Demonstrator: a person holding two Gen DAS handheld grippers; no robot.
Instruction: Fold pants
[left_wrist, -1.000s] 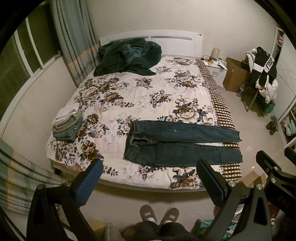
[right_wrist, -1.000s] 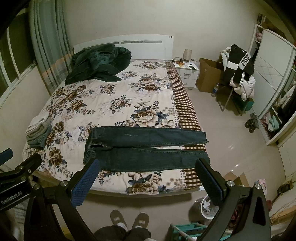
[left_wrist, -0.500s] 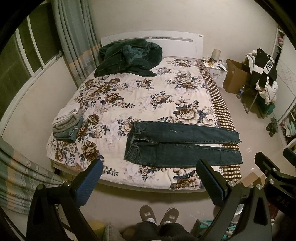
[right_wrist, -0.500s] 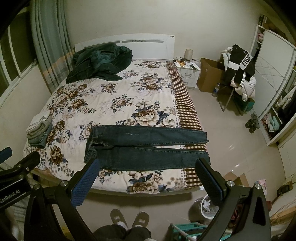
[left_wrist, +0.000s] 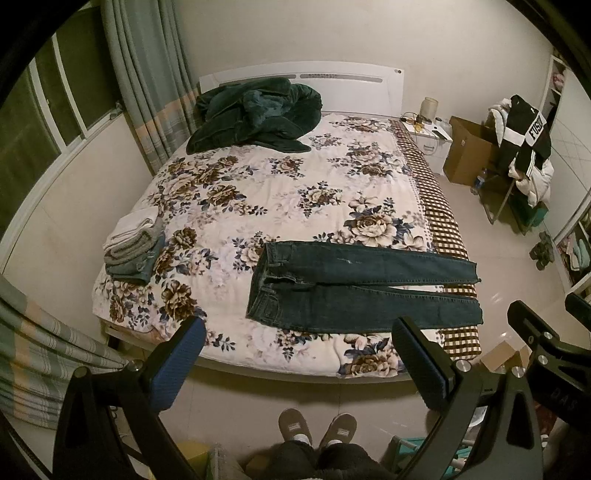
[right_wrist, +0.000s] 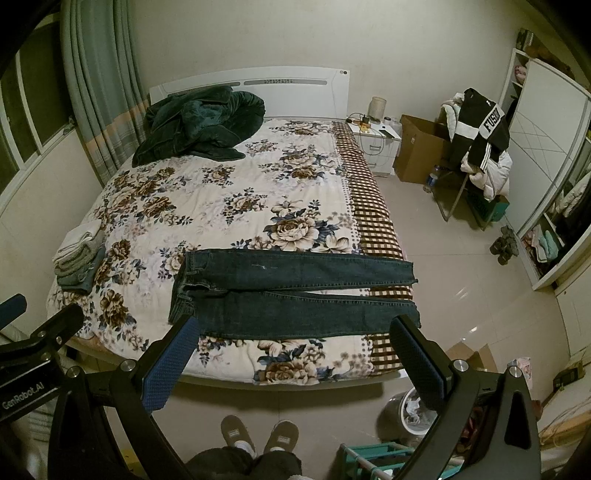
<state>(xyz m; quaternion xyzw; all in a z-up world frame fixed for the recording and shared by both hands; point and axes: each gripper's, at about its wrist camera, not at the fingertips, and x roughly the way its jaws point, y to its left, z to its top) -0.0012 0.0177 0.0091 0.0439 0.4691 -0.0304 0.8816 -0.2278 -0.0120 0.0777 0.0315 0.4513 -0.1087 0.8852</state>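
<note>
standing at the near edge of the bed (left_wrist: 258, 206) with my left gripper (left_wrist: 295, 354) and right gripper (right_wrist: 291, 354) both wide open and empty, i'd reach for the jeans (left_wrist: 354, 291) spread flat, waistband left, and fold far leg onto near leg squarely.

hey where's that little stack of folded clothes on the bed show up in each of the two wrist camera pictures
Left wrist: the stack of folded white, grey and blue clothes sits left of centre, near the bed's left edge.
Right wrist: the same stack lies at the far left, above the other gripper's black frame.
Shared landmark: the dark blue jeans spread flat to the stack's right in both.
</note>
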